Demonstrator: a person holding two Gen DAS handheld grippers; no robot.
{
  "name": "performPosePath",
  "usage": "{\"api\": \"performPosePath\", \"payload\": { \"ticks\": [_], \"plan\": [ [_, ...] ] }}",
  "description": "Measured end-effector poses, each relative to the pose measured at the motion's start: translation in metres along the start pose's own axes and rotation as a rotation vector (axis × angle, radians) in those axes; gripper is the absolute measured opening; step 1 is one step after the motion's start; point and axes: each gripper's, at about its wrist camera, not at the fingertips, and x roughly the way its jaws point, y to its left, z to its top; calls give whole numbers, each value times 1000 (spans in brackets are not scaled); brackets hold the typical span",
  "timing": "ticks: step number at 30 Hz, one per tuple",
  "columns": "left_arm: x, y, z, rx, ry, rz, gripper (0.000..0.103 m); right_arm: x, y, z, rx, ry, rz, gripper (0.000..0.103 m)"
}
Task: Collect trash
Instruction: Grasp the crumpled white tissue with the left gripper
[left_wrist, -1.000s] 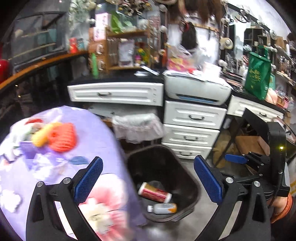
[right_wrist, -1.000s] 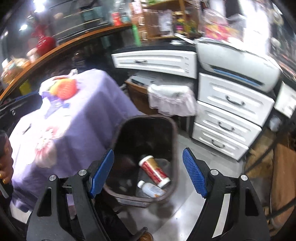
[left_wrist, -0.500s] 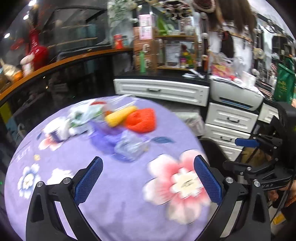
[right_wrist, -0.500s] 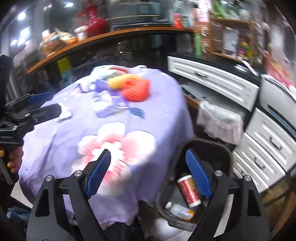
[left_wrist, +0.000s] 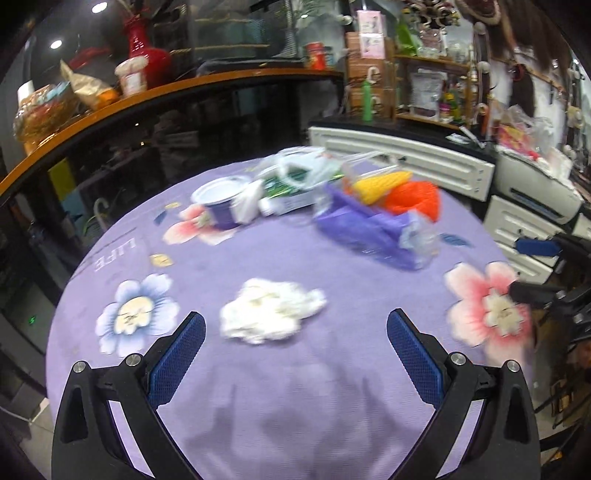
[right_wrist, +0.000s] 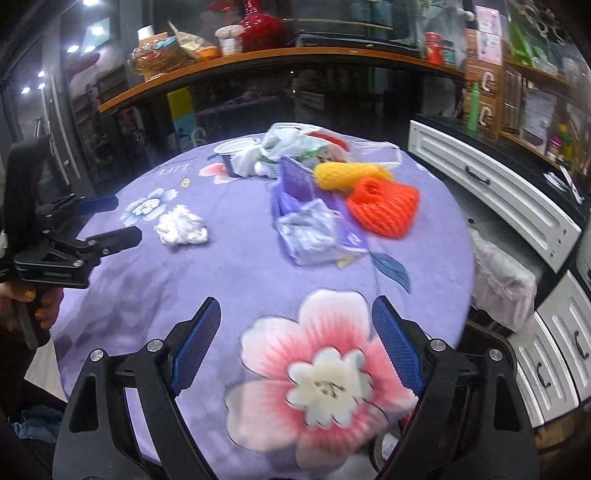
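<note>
Round counter (left_wrist: 258, 406) under a purple floral cloth is carrying the trash. Left to right in the left wrist view: a white-rimmed purple cup (left_wrist: 218, 201) is lying toward the far edge, contents not readable; a clear plastic bag (left_wrist: 299, 173) is sitting just beside it with green and white packaging inside; a purple wrapper (left_wrist: 365, 225) with crumpled clear film is lying next; a yellow foam net (left_wrist: 384, 181) and an orange foam net (left_wrist: 417, 195) are resting against its far side. A crumpled white tissue (left_wrist: 269, 314) is lying alone, nearer, just ahead of the left gripper (left_wrist: 295, 350). Its fingers (left_wrist: 177, 358) are standing wide apart, nothing between them.

The right wrist view is showing the same pile from the other side: tissue (right_wrist: 181, 225) at left, near the left gripper (right_wrist: 110, 218) and the hand holding it; the right gripper (right_wrist: 295, 347) is hovering over a pink printed flower, fingers (right_wrist: 397, 343) spread wide and empty. Only this view is showing a dark bin rim (right_wrist: 491, 343) low at the right, mostly hidden by the gripper frame; contents cannot be told. White drawers (right_wrist: 498, 192) are standing beyond the counter at right. An orange-edged shelf (right_wrist: 258, 55) with a red vase is running behind.
</note>
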Motion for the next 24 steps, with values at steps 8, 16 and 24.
{"api": "performPosePath", "payload": {
  "ticks": [8,16,24],
  "plan": [
    [39,34,3,-54,84,-53,97,14,11,15,-23,11,9,85],
    [83,25,13,20,152,-39,97,25,10,22,-27,31,-8,85],
    [92,24,12,-8,166,-81,54,40,5,29,-48,53,-30,85]
  ]
}}
